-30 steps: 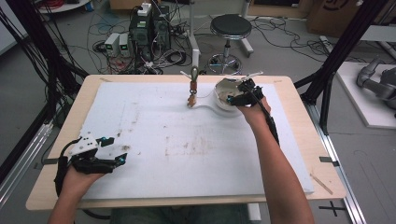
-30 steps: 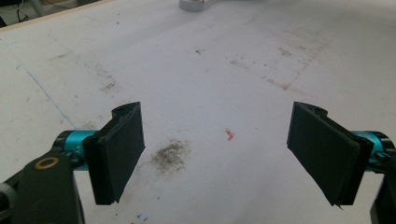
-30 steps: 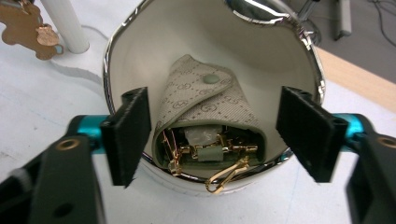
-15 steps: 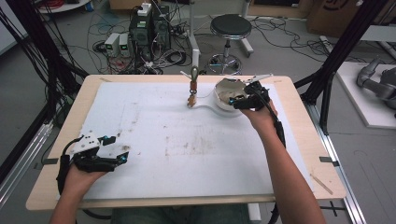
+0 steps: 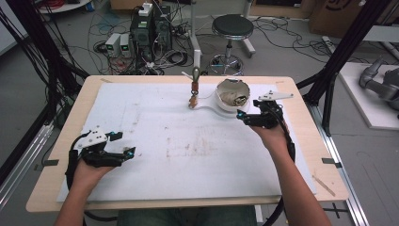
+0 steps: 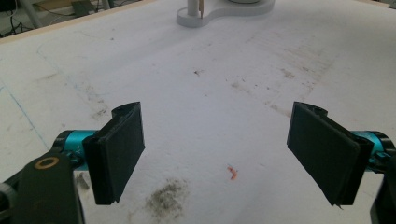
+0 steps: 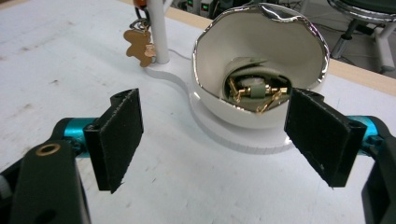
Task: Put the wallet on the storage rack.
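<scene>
A white bowl (image 7: 259, 60) with a shiny metallic rim stands on a white base (image 7: 233, 135). Small gold-coloured jewellery pieces (image 7: 254, 91) lie in it. A brown bear charm (image 7: 140, 44) hangs from the thin white post (image 7: 159, 32) at the base's other end. My right gripper (image 5: 243, 117) hovers just in front of the bowl (image 5: 233, 94), pointing at it. Its jaws have just been opening and stand open (image 7: 215, 112) with nothing between them. My left gripper (image 5: 124, 143) rests low at the near left of the board, open (image 6: 215, 112) over bare surface.
The white board (image 5: 188, 155) is stained with brown smudges in the middle, and a tiny orange crumb (image 6: 232, 172) lies under the left gripper. Beyond the table's far edge stand a stool (image 5: 233, 28), computer boxes and cables. Black frame legs flank the table.
The right gripper has drawn back from above the bowl, toward the person and slightly right, and its jaws stand wider. The left gripper has stayed put.
</scene>
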Action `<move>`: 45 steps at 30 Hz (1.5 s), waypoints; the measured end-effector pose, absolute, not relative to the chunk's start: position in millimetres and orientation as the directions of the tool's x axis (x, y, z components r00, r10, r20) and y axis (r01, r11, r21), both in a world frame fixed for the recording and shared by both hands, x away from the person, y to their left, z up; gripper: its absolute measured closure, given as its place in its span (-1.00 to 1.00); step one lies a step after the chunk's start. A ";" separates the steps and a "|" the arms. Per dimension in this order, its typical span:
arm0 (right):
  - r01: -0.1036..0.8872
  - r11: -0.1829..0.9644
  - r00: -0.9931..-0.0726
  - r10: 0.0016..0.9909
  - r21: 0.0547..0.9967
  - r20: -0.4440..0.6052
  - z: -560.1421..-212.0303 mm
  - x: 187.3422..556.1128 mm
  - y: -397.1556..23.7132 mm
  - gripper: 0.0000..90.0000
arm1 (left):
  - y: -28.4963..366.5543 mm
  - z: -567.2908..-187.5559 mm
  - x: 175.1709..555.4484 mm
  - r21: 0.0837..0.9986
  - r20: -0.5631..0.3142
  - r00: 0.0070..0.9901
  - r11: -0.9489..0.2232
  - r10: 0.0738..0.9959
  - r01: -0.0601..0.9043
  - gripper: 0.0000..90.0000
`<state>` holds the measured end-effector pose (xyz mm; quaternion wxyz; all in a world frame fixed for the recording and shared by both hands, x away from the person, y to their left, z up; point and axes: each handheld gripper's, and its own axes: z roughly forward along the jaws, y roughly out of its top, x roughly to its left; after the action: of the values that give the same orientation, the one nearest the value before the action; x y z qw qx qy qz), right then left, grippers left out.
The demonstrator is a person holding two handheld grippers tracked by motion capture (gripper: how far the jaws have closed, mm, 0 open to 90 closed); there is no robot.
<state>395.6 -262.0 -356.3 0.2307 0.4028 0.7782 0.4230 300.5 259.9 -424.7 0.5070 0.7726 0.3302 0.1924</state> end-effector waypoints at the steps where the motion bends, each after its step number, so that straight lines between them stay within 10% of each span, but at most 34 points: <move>1: 0.426 0.309 -0.572 0.821 0.850 -0.012 -357.4 391.3 -264.2 -0.56 | 258.7 -424.5 301.6 0.911 -0.036 0.707 -0.267 0.706 0.313 -0.58; 45: 0.406 0.246 -0.572 0.819 0.880 0.035 -425.6 332.8 -298.0 -0.56 | 248.1 -431.5 305.8 0.926 -0.045 0.703 -0.234 0.710 0.295 -0.58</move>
<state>332.8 -298.0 -425.6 0.2238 0.4047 0.7571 0.4615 305.8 248.1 -431.5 0.5231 0.7601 0.3307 0.1981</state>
